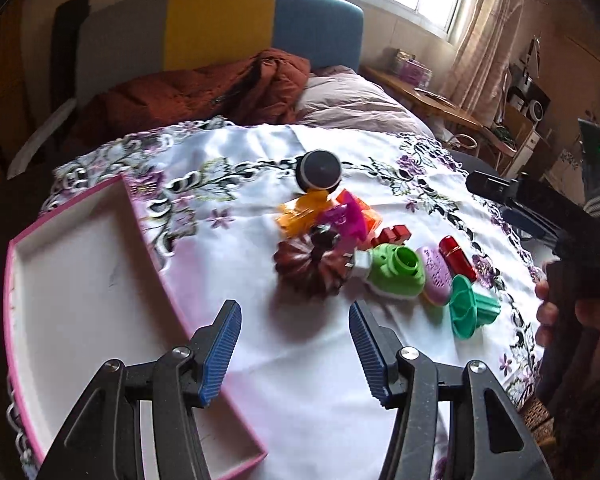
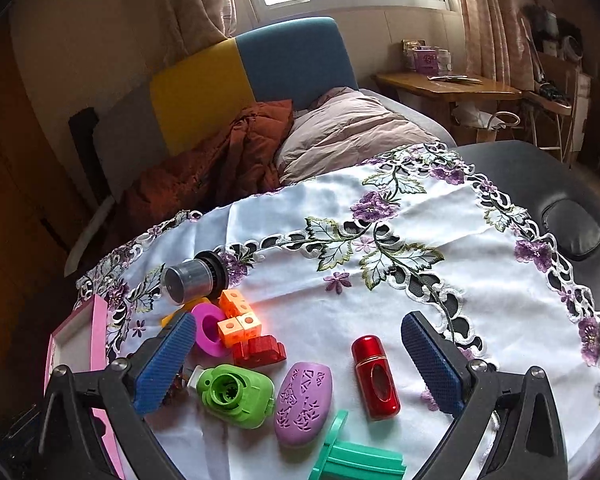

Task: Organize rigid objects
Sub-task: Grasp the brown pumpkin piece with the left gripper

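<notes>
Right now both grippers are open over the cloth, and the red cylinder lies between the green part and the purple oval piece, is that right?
Not quite. The purple oval piece is the middle one, lying between the green part and the red cylinder, as the right wrist view shows. Left gripper and right gripper are open over the cloth.

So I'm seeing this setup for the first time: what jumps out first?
A bright jumble of small plastic things sits mid-cloth on the flower-embroidered tablecloth: a green housing, a purple oval case, a red cylinder and orange cubes. To their left lies a pink-rimmed tray with nothing in it. Both the left gripper and the right gripper hang open over the cloth.
</notes>
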`<state>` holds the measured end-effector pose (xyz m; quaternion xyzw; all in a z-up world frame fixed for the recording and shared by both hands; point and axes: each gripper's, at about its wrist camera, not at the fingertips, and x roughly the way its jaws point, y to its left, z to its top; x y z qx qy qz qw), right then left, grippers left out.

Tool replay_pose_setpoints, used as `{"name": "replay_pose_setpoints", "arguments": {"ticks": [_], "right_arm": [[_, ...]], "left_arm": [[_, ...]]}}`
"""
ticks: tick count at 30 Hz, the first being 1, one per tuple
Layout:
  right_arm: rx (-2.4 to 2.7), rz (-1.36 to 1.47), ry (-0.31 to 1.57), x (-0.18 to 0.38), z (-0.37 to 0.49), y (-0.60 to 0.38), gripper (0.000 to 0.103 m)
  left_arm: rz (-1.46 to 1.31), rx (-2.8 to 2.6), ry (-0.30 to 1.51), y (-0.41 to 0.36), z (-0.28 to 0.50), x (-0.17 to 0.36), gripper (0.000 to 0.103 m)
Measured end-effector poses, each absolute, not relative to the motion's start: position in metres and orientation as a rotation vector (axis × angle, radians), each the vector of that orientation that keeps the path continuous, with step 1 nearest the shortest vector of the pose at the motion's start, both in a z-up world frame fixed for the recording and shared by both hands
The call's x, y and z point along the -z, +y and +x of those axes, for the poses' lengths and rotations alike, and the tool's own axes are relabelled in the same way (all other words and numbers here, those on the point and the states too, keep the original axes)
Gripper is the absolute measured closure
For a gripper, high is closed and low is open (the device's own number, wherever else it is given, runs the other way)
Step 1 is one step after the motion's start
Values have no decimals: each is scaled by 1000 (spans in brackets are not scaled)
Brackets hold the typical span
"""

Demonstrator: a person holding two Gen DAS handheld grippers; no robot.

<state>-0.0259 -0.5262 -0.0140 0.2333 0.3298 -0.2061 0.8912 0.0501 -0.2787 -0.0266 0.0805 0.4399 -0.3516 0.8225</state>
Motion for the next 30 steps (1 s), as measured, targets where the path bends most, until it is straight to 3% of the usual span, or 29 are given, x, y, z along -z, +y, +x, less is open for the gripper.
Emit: {"name": "replay_pose_setpoints", "arguments": {"ticks": [13,16,17,30], "right_arm": [[419,536,690,19,-24,-536,0],[412,540,699,21,-22,-537,0],[412,538,704,21,-22,-537,0],[362,429,777,30,-8,-514,0]], "left_arm": [[196,742,999,-344,92,50,46],[234,707,972,-349,97,58,75],[228,718,957,-347,97,57,80],[136,751,918,-290,69,44,80]]}}
